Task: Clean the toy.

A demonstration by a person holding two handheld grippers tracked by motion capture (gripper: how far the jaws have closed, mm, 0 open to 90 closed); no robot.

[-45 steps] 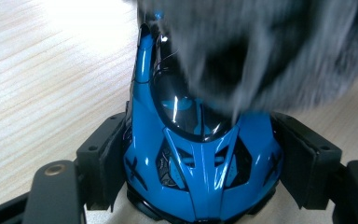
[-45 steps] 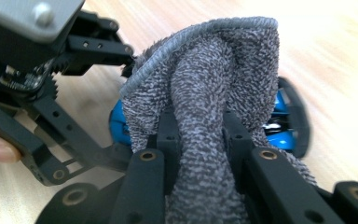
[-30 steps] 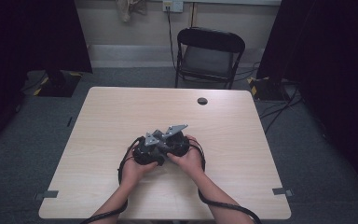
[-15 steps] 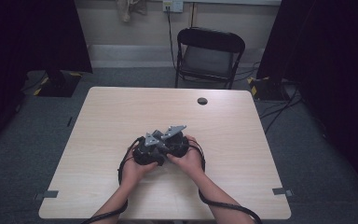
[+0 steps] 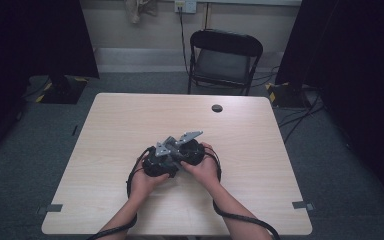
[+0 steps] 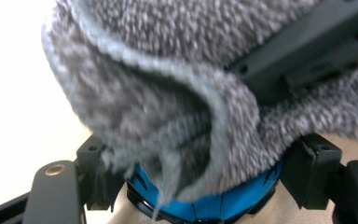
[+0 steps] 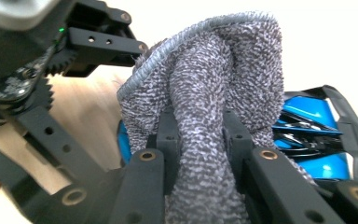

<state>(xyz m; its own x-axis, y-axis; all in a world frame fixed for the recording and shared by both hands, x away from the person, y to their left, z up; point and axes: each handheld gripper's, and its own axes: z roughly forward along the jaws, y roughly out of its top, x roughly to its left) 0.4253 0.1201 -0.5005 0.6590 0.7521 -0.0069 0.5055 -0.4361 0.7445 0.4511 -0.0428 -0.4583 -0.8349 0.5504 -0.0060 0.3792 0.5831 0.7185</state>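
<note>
A grey terry cloth is bunched up between the two jaws of my right gripper, which is shut on it. The same cloth drapes over a blue and black plastic object that sits between the wide-set jaws of my left gripper, whose pads press on its sides. In the right gripper view the blue object pokes out to the right of the cloth, and the left gripper's body is at upper left. In the high view both grippers, left and right, meet above the table's middle.
The light wooden table has a small black round cap near its far edge. A black folding chair stands behind the table. Cables trail from both grippers past the forearms to the near edge.
</note>
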